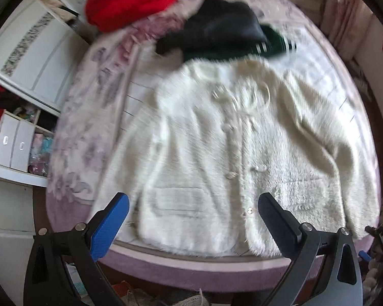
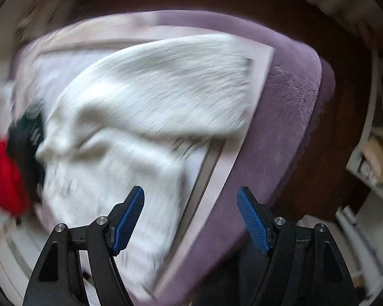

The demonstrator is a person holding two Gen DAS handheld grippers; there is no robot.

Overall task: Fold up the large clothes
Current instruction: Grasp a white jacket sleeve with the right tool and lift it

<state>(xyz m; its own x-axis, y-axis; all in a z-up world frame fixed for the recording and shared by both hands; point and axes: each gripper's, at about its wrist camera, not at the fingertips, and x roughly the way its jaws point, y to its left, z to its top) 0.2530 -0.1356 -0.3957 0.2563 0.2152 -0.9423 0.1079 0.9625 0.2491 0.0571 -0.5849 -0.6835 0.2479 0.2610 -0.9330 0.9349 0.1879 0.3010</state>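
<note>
A fluffy white coat (image 1: 217,153) lies spread flat, front side up, on the purple bed (image 1: 191,272), and no fold shows in it yet, so the whole job seems still to be done. The left gripper (image 1: 194,204) hangs just short of the coat's hem, claws spread wide and empty, the coat straight ahead of it. The right gripper (image 2: 191,201) is likewise released and holds nothing; the coat's sleeve (image 2: 166,94) lies ahead and to its left. Beyond the collar sit a dark garment (image 1: 217,30) and a red one (image 1: 130,0), unfolded.
</note>
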